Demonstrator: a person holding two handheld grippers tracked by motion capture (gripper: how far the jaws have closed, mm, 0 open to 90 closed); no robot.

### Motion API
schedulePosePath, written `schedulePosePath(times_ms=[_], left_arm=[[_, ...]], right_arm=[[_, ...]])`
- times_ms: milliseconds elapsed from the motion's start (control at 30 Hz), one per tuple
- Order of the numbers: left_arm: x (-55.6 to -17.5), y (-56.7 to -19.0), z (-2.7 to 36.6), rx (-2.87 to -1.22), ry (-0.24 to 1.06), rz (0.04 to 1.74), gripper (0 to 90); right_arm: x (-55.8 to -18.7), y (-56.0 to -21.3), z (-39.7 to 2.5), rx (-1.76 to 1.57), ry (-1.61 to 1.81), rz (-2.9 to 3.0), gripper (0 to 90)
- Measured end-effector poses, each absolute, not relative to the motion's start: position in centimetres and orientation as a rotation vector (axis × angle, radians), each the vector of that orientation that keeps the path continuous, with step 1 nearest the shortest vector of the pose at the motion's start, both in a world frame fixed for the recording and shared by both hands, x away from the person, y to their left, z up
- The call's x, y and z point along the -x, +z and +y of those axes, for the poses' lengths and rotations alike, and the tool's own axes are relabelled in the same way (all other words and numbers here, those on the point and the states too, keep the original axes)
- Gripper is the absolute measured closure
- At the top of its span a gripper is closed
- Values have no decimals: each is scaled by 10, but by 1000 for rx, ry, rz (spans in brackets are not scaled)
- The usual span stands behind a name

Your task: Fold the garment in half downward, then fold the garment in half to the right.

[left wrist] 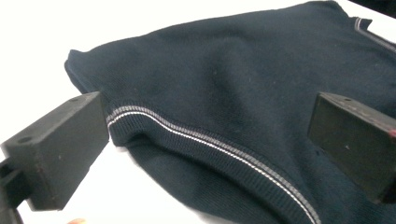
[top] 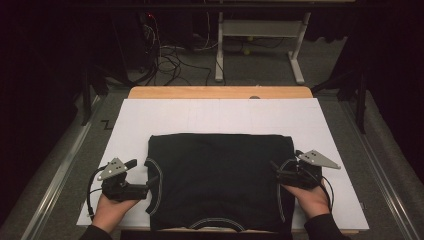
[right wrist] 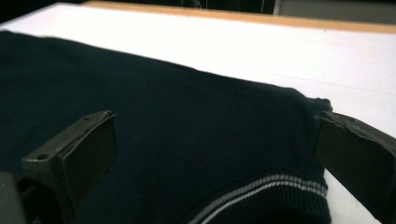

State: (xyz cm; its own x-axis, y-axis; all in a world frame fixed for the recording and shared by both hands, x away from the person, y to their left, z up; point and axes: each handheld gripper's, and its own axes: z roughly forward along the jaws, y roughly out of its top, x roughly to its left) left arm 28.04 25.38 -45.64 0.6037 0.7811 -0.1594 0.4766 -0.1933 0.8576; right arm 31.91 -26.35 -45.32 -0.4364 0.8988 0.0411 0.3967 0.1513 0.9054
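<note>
Fingers [left wrist: 56,149] of the left gripper [top: 131,186]: two black blocks, spread wide, one over bare white sheet, the other over dark cloth; nothing pinched. Fingers [right wrist: 77,154] of the right gripper [top: 283,170]: likewise spread, straddling the garment's right edge, nothing pinched.

Item: dark navy knitted sweater [top: 220,175], folded into a rough rectangle, lying flat on the near half of the table, between the two grippers. Ribbed band with a pale double stripe [left wrist: 196,137] runs along its left edge, just ahead of the left fingers; a matching stripe [right wrist: 275,184] shows at the right edge, and a curved striped band lies at the near edge.

Hands: left hand [top: 111,207] and right hand [top: 312,197] enter from the near side, each gripping its tool (grey three-cornered plates on top).

Surface: white sheet [top: 210,117] covering the table; a strip of bare wood [top: 220,92] shows at the far edge.

Room: grey carpeted floor [top: 260,70], tangled cables [top: 167,62] beyond the table, white frame legs [top: 295,60] of another table, dark surroundings on both sides.
</note>
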Motion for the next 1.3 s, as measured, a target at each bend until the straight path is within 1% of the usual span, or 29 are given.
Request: schedulePosePath(times_ms=[200,333,400,633,867,1067,1167,1300], left_arm=[[-286,-451,254,-1834,403,1012,0],[-299,-442,256,-1806,377,1018,0],[-304,-435,253,-1814,401,1003,0],[-324,-419,245,-1815,411,974,0],[-350,-417,243,-1807,406,990,0],[-369,-420,239,-1797,377,1007,0],[-378,-420,239,-1818,387,999,0],[-387,-418,243,-1802,378,1001,0]], right_arm=[[-296,-454,-253,-1166,1237,1931,0],[-289,-452,-240,-1129,1265,1953,0],[-286,-450,-234,-1116,1279,1958,0],[-277,-441,-210,-1060,1348,1964,1],[-270,-436,-187,-1014,1394,1973,1],[-267,-434,-168,-983,1408,2006,1],[-269,-435,-155,-950,1394,2040,1],[-272,-436,-141,-932,1381,2074,1]])
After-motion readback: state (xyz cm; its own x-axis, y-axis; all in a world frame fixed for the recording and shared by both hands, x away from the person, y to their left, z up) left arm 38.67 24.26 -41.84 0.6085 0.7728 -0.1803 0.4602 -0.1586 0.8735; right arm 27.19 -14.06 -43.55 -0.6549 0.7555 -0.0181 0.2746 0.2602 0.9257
